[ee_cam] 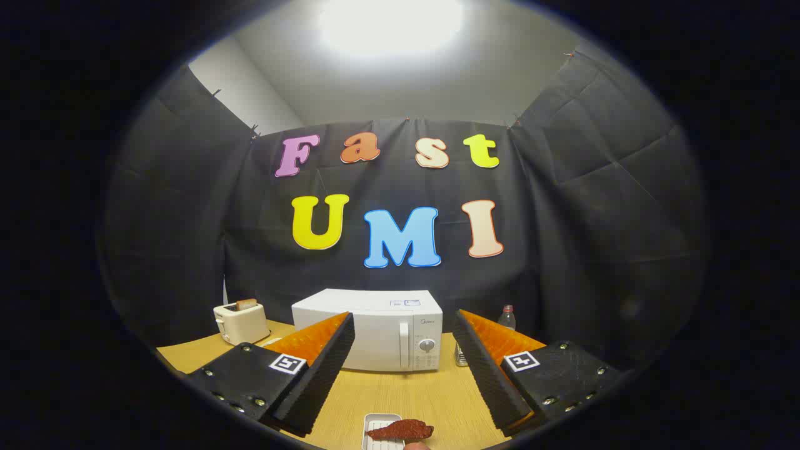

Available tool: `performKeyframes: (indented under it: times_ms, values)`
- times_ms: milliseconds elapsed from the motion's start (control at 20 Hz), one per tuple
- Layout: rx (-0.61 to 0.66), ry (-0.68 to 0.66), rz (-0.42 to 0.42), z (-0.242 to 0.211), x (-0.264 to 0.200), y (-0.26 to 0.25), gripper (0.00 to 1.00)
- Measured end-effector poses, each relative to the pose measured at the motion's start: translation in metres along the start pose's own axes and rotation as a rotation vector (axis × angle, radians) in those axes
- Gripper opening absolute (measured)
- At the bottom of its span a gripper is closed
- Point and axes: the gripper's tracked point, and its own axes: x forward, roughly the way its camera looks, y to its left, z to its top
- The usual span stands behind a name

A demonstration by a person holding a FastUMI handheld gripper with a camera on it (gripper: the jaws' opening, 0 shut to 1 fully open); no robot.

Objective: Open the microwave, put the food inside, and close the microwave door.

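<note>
gripper point(403, 328) spread wide, grasping nothing; closed white microwave point(369, 329) far ahead between the fingers, food point(400, 429) on white tray point(381, 437) near, toaster point(240, 322) far left

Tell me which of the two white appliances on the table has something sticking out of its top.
The toaster, the small one beyond the open claw and left of the microwave. A slice of toast pokes from its slot; the microwave's top is flat and bare.
</note>
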Motion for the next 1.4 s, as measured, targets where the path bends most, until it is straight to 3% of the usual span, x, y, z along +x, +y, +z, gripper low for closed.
performKeyframes:
  times_ms: [1100,1400]
  values:
    - [-0.041,0.002,0.027,-0.005,0.033,0.022,0.99]
    - [-0.05,0.005,0.027,-0.015,0.062,0.022,0.99]
